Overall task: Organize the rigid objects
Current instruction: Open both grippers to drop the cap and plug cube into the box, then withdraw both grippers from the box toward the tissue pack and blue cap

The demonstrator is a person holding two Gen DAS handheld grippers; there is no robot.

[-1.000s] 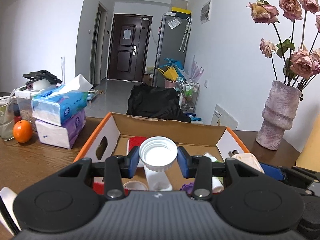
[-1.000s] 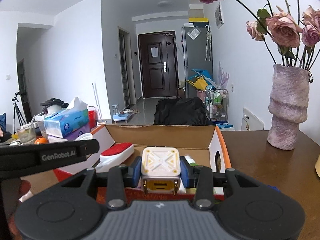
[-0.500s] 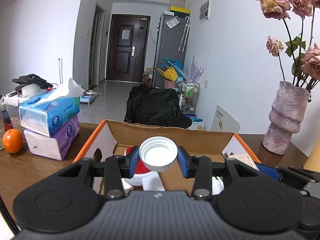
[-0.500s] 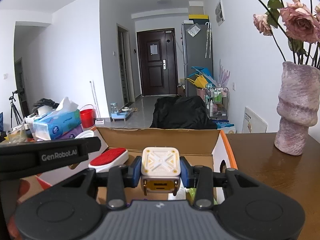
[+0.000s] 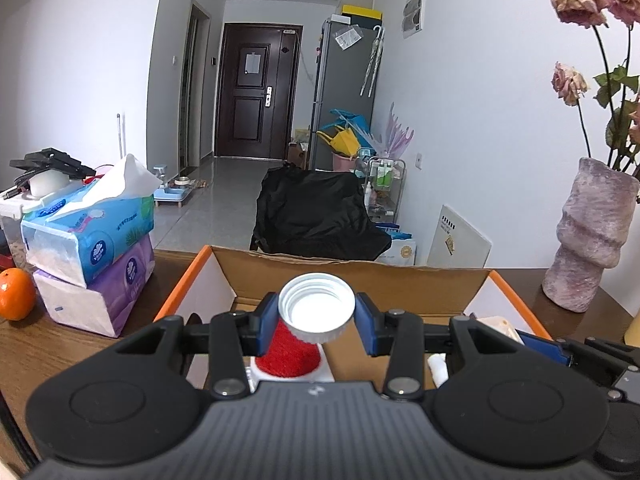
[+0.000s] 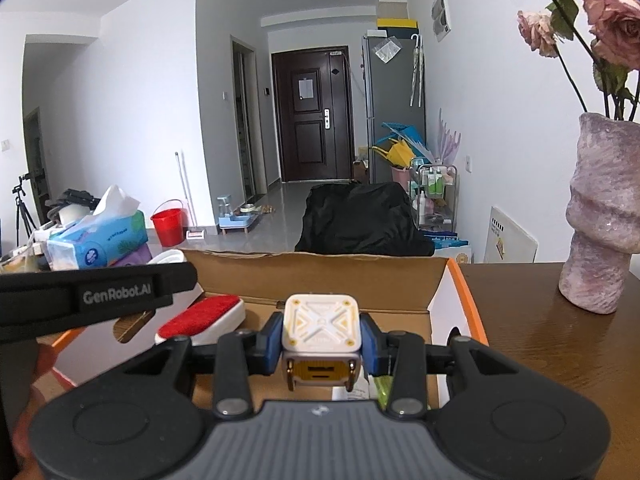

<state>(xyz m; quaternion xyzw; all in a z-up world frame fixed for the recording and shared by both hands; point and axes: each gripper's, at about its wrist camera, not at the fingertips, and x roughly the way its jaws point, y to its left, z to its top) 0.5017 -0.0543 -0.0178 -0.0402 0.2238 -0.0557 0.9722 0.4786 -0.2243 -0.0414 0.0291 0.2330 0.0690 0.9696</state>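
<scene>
Both pairs of fingers grip cargo: my left gripper (image 5: 316, 322) clamps a white bottle cap (image 5: 317, 306), my right gripper (image 6: 321, 345) a white cube-shaped gadget (image 6: 321, 330), each poised above the open cardboard box (image 6: 316, 278). I should lower level, clear of the red-topped brush (image 6: 202, 317), before releasing.

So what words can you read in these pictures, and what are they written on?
"GenRobot.AI": on the black strap at the left of the right wrist view.
Tissue packs: printing too small to read.
Paper on the dark door: too blurred to read.
White board leaning on the wall: marks too small to read.
White cube in the right gripper: raised pattern, no readable words.
</scene>
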